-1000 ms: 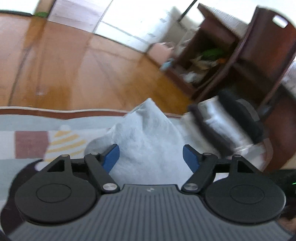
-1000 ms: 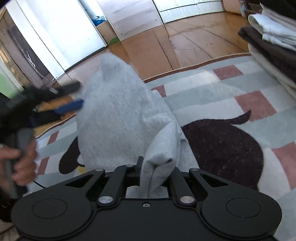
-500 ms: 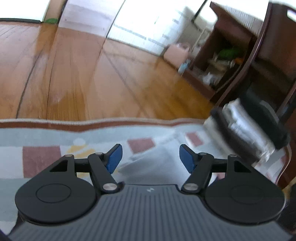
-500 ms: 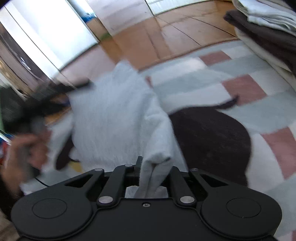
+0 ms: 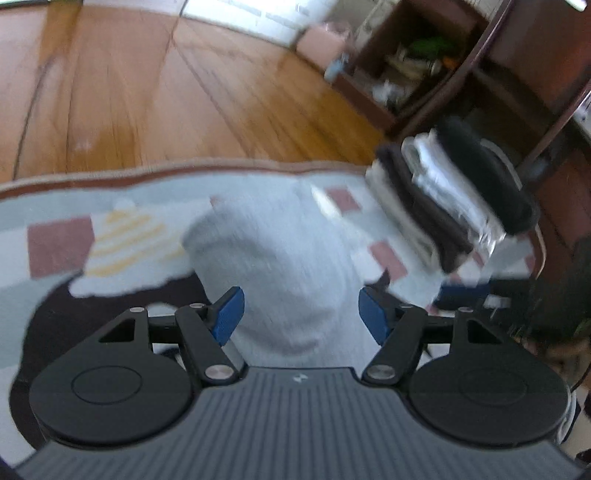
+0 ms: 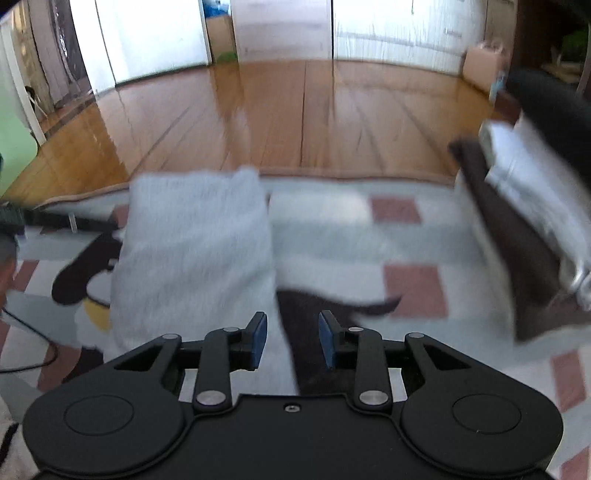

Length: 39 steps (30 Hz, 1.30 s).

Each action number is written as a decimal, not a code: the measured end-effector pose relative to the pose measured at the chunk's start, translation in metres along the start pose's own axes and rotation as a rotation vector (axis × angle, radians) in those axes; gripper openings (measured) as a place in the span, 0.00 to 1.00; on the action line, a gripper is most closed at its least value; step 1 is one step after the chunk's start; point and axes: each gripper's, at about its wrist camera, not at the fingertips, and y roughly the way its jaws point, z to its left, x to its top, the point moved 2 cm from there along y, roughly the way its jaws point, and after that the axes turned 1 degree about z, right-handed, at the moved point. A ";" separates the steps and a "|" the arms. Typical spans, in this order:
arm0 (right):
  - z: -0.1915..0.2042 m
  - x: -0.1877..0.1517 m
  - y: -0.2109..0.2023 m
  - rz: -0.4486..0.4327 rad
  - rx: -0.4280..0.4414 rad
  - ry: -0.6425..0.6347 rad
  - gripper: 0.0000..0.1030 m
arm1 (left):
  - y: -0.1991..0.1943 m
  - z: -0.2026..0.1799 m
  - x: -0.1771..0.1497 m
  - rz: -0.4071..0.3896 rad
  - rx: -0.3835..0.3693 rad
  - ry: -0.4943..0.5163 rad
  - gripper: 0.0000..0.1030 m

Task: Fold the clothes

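My left gripper (image 5: 301, 314) hangs over the light grey garment (image 5: 280, 273), which lies folded on the patterned rug (image 5: 59, 240); its blue fingers (image 5: 229, 314) stand wide, and since the last two readings differ the jaws are opening, pressing nothing though the cloth shows between them. Only this view shows the dark wooden shelf unit (image 5: 443, 62) with its clutter. My right gripper (image 6: 291, 343) has its fingers (image 6: 258, 341) partly apart and opening, nothing pinched, with the garment (image 6: 192, 258) just left of them. This view alone shows the white doors (image 6: 155, 33) across the wooden floor (image 6: 295, 118). Both views catch the stack of folded clothes (image 6: 524, 206), cut off at the right edge here. I can read no writing anywhere; everything is blurred.
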 end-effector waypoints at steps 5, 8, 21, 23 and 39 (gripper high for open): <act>0.019 0.013 0.011 -0.002 0.127 -0.032 0.34 | 0.027 0.022 -0.010 0.046 0.043 -0.116 0.72; 0.047 0.016 0.026 0.023 0.204 -0.112 0.36 | 0.032 0.023 -0.004 0.030 -0.028 -0.101 0.42; 0.100 0.012 0.084 0.144 0.211 -0.314 0.44 | 0.041 0.060 -0.001 0.088 -0.066 -0.301 0.39; 0.099 0.013 0.081 0.164 0.208 -0.308 0.44 | 0.038 0.058 0.002 0.089 -0.071 -0.304 0.39; 0.108 0.023 0.063 0.038 0.194 -0.239 0.51 | 0.050 0.083 0.009 -0.138 -0.131 -0.453 0.25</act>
